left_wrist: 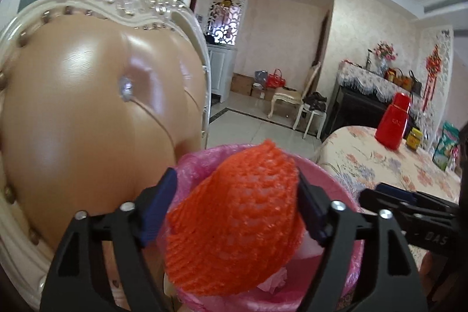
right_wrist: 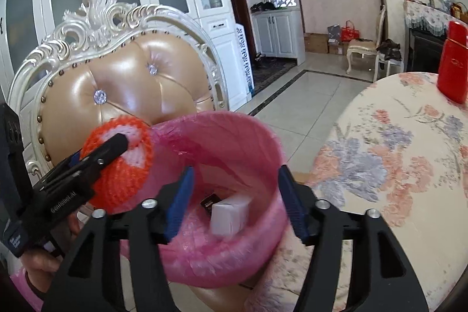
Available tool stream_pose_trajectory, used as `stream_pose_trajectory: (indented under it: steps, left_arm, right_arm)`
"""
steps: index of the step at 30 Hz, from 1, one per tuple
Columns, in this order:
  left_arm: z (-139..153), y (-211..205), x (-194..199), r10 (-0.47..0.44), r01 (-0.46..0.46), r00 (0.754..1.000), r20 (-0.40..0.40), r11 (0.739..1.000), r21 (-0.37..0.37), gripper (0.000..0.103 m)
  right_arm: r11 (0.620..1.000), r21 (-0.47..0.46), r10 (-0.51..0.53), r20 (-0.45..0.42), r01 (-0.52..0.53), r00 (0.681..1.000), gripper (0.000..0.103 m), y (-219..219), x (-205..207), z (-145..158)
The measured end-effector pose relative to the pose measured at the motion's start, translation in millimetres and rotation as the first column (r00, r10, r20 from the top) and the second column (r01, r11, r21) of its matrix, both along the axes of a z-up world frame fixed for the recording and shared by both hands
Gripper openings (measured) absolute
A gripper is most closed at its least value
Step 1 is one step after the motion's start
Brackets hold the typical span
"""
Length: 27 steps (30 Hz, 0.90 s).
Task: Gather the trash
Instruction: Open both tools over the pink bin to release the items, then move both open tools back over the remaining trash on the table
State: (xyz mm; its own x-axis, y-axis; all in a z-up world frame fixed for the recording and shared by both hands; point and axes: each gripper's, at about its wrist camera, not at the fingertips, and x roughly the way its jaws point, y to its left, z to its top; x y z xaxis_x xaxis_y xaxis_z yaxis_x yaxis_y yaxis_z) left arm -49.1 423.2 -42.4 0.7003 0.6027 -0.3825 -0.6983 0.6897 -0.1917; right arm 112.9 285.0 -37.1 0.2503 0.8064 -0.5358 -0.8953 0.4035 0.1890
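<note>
An orange foam fruit net (left_wrist: 234, 224) lies between the fingers of my left gripper (left_wrist: 234, 177), above the pink bag-lined bin (left_wrist: 330, 174). The jaws stand wide: the right pad touches the net, and a narrow gap shows at the left pad. From the right wrist view, the net (right_wrist: 128, 174) and left gripper (right_wrist: 101, 149) hang over the left rim of the bin (right_wrist: 234, 122). My right gripper (right_wrist: 236, 169) is open over the bin's mouth with nothing between its pads. A white box (right_wrist: 229, 214) and a small dark item (right_wrist: 210, 202) lie inside the bin.
An ornate white chair with a tan padded back (right_wrist: 131, 84) stands close behind the bin. A table with a floral cloth (right_wrist: 395, 151) lies to the right, bearing a red bottle (right_wrist: 454, 63) and a small yellow jar (left_wrist: 414, 138). Tiled floor stretches beyond.
</note>
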Motion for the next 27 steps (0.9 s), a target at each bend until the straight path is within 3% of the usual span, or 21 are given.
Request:
stream_pose_trajectory:
  steps: [5, 10, 17, 22, 27]
  left_arm:
    - [0.0, -11.4, -8.5, 0.007, -0.007, 1.0, 0.027, 1.0, -0.017, 0.098]
    - [-2.7, -14.7, 13.2, -0.014, 0.015, 0.999, -0.031, 1.0, 0.018, 0.098]
    - [5.6, -21.4, 19.6, 0.001, -0.001, 1.0, 0.017, 1.0, -0.012, 0.098]
    - [11.6, -50.4, 21.4, -0.026, 0.026, 1.0, -0.015, 1.0, 0.013, 0.098]
    - [13.1, -102.6, 40.4, -0.123, 0.126, 0.991, -0.056, 0.99, 0.069, 0.098]
  right_arm:
    - [0.999, 0.006, -0.045, 0.025, 0.044, 0.999, 0.059, -40.6, -0.7, 7.8]
    - [0.992, 0.04, -0.117, 0.024, 0.116, 0.993, 0.061, -99.0, -3.4, 13.0]
    - [0.975, 0.078, -0.21, 0.04, 0.206, 0.977, 0.062, -166.9, -4.7, 22.9]
    - [0.959, 0.095, -0.271, 0.033, 0.266, 0.962, 0.062, -208.4, -2.3, 22.7]
    - [0.927, 0.073, -0.37, 0.031, 0.367, 0.929, 0.062, -257.2, 4.3, 13.0]
